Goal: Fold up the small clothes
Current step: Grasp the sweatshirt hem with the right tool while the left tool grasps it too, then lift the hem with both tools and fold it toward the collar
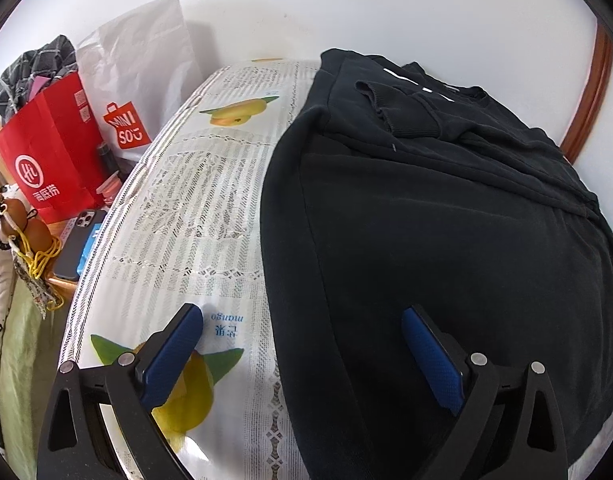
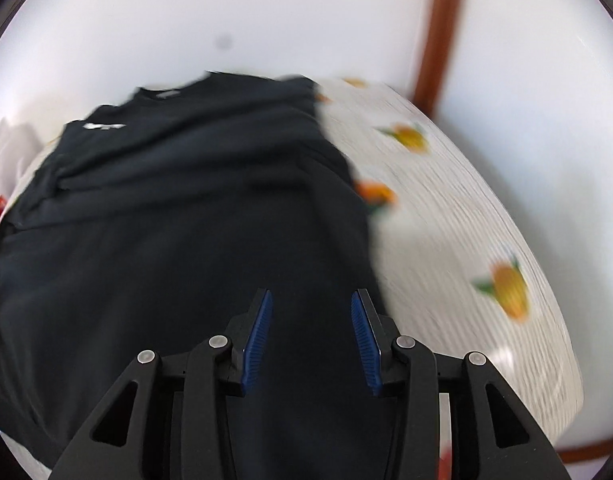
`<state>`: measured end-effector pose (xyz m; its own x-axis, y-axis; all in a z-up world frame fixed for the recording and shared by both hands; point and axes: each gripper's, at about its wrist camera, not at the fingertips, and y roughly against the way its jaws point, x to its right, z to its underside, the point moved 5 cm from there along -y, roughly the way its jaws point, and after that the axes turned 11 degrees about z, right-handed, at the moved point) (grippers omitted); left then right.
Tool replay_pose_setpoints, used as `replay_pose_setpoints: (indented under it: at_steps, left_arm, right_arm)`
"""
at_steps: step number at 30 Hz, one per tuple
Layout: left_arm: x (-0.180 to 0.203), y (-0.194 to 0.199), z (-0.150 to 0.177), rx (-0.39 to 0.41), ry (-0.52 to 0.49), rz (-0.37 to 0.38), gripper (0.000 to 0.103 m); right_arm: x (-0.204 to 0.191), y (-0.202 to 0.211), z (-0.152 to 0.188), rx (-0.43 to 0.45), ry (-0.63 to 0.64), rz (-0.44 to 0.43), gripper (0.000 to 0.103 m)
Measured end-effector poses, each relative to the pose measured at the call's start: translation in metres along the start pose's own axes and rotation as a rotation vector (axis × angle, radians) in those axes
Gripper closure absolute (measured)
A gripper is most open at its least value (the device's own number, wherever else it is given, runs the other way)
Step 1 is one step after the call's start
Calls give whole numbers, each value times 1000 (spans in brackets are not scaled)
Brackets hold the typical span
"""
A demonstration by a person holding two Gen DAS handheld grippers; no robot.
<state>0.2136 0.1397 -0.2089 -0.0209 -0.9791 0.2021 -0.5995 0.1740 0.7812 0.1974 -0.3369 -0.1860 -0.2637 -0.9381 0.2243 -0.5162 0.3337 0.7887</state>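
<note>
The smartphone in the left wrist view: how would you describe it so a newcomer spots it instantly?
Start at the white mango-print tablecloth and go off its left edge to the wooden side surface. There, below the red paper shopping bag, lies a dark smartphone, flat, back up. Its cluster of camera lenses sets it apart from the blue packet beside it.

Table under white lace-pattern tablecloth (image 1: 194, 208) with mango prints. Black sweatshirt (image 1: 446, 220) spread flat on cloth, filling left-wrist view from 12 to 5 o'clock; bare cloth from 7 to 11 o'clock.
</note>
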Motion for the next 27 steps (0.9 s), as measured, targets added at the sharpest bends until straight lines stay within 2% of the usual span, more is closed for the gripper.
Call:
replay_pose_setpoints:
  at_steps: [3, 5, 9, 11, 13, 15, 16, 17, 18, 23, 27]
  left_arm:
    - [3, 9, 8, -11, 0, 64, 5]
    - [7, 16, 16, -6, -3, 111, 8]
    - [17, 32, 34, -5, -45, 150, 30]
    - [19, 39, 39, -12, -25, 175, 38]
    - [20, 43, 42, -17, 1, 199, 51]
    - [21, 43, 43, -22, 5, 198, 62]
    - [21, 44, 44, -20, 3, 190, 74]
    - [21, 44, 46, -21, 3, 176, 83]
    - [19, 45, 46, -23, 16, 169, 94]
    - [4, 55, 57, -44, 113, 245, 96]
    - [5, 66, 74, -59, 98, 269, 95]
  right_arm:
    - [26, -8, 21, -38, -50, 12, 59]
    - [36, -12, 32, -62, -78, -16, 59]
    - [38, -13, 52, -67, -113, -80, 56]
    - [35, -6, 61, -28, -107, -81, 56]
    - [30, -3, 64, -12, -87, -81, 56]
    - [26, 1, 69, 4, -58, -79, 67]
    - [24, 4, 73, 12, -45, -94, 90]
    - [21, 6, 73, 11, -38, -112, 94]
    - [20, 6, 73, 10, -34, -115, 94]
    - [32, 18, 91, 4, -69, -162, 96]
    - [40, 30, 109, 6, -48, -172, 95]
